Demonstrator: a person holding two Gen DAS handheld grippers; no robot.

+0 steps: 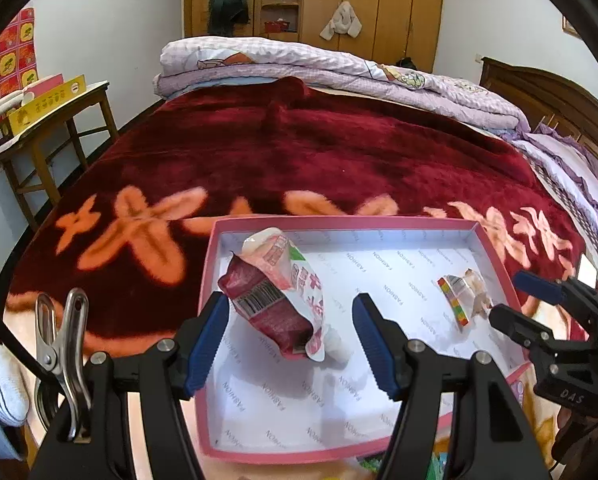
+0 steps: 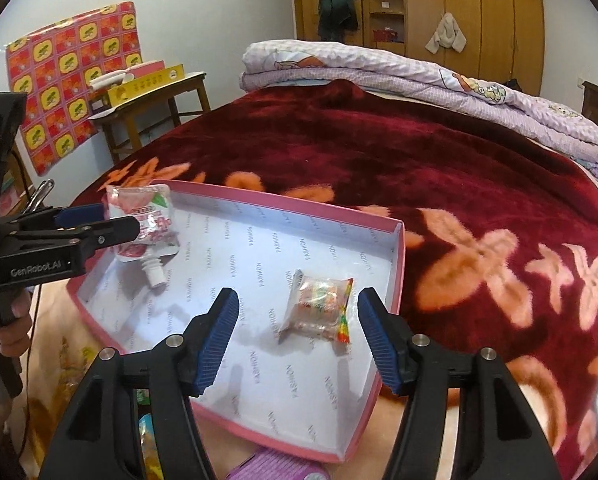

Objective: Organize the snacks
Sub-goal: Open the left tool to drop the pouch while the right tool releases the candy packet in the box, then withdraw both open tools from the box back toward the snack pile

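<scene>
Box: pink shallow box (image 1: 495,248) lies on the red blanket (image 1: 299,148) of the bed and serves as landmark for everything below.
Pouch: red-and-white spouted drink pouch (image 1: 277,292) sits inside the box at its left end, spout pointing toward the near rim.
Packet: small clear candy packet (image 2: 319,310) lies inside the box toward its right wall, flat on the lining.
Left hand-held gripper (image 1: 291,344): jaws apart, straddling the pouch without touching it (probably just set down, or about to be taken).
Right hand-held gripper (image 2: 297,340): jaws apart, poised over the packet inside the box, nothing held.
Step in hand: judged to be placing snacks into the box.
Doing it well: lift both grippers straight up from the box so the pads do not drag either snack; more wrappers seem to lie just outside the box's near rim.
</scene>
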